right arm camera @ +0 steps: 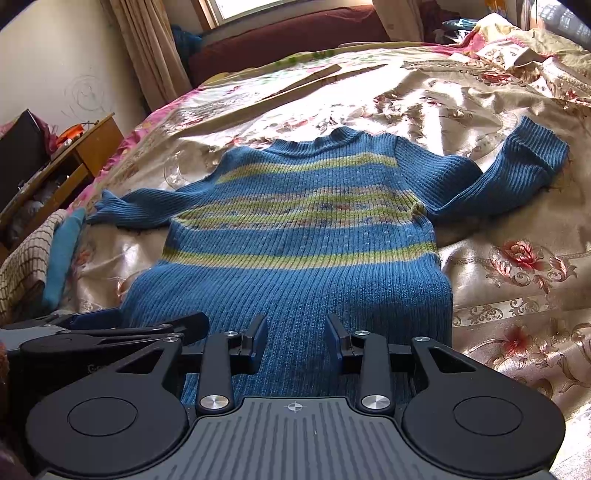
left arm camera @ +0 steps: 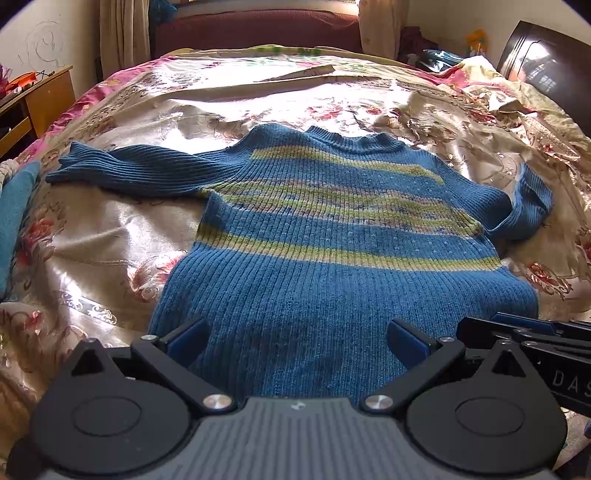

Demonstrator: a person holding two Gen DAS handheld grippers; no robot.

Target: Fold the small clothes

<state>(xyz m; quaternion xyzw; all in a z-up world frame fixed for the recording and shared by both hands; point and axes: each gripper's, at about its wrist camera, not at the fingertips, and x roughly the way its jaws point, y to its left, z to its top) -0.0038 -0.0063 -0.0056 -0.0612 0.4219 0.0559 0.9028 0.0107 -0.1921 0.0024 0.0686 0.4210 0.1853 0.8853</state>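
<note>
Strong daylight comes from the window (right arm camera: pixel 236 7) at the far end and washes the satin bedspread (left arm camera: pixel 258 107) into white glare, so its flower pattern is lost in the brightest patches. The sweater (left arm camera: pixel 332 240) is evenly lit and sharp down to its ribbing, with a soft dark shadow on its near hem. Both fisheye views bend the bed's edges and darken to black at the corners, while the far wall and curtains look slightly soft.

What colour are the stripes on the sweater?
Yellow-green stripes across the blue sweater, clearest in the right wrist view.
</note>
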